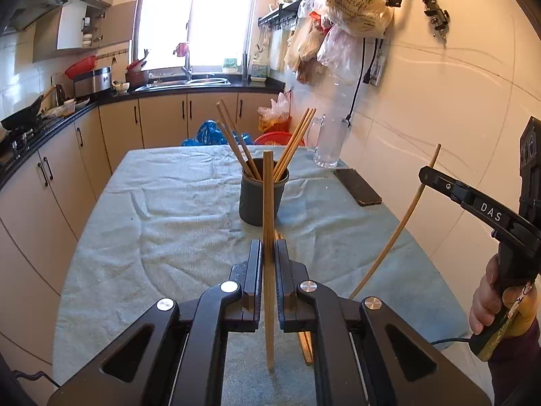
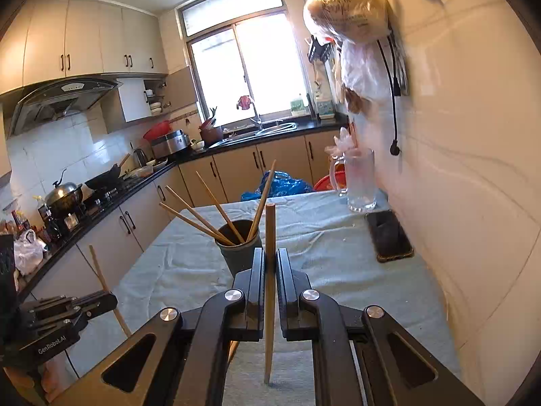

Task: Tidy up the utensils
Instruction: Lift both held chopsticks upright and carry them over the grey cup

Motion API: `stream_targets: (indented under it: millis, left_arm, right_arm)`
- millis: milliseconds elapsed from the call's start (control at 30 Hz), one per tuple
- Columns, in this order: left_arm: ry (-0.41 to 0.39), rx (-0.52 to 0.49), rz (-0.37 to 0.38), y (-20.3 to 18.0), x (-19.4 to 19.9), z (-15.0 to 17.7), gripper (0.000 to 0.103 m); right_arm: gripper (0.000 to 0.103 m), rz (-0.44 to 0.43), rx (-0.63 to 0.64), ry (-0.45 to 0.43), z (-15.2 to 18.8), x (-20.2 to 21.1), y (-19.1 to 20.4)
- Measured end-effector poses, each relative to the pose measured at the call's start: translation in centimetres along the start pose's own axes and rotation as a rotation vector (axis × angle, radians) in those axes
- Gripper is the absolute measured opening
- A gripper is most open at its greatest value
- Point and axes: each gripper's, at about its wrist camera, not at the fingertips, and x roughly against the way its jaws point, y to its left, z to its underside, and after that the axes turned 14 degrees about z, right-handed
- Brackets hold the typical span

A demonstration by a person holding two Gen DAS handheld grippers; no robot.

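A dark grey utensil cup [image 1: 258,199] stands mid-table holding several wooden chopsticks [image 1: 233,138]; it also shows in the right wrist view [image 2: 236,247]. My left gripper [image 1: 268,247] is shut on an upright chopstick [image 1: 268,203], just short of the cup. My right gripper [image 2: 269,257] is shut on another upright chopstick [image 2: 269,237], close behind the cup. Each gripper shows in the other's view: the right one [image 1: 422,172] with its chopstick [image 1: 399,226], the left one [image 2: 111,299] with its chopstick [image 2: 101,277]. More chopsticks [image 1: 306,345] lie on the cloth under my left gripper.
A light blue towel [image 1: 169,223] covers the table. A dark phone [image 1: 357,186] and a clear glass mug [image 1: 329,143] sit near the tiled wall on the right. Kitchen counters with cabinets run along the left and back. Plastic bags [image 1: 351,10] hang on the wall.
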Motion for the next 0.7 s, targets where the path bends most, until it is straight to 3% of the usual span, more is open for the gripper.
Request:
stream_targets:
  millis: [333,700]
  left_arm:
    - [-0.049,-0.053,0.001,-1.2,1.5,-1.0,0.006]
    - [-0.063,-0.067,0.014,-1.2,1.7,-4.1,0.006]
  right_arm:
    - [0.007,0.002,0.05,-0.017,-0.3,1.1,0.9]
    - [0.007,-0.013,0.058,-0.034,-1.9,1.3,1.0]
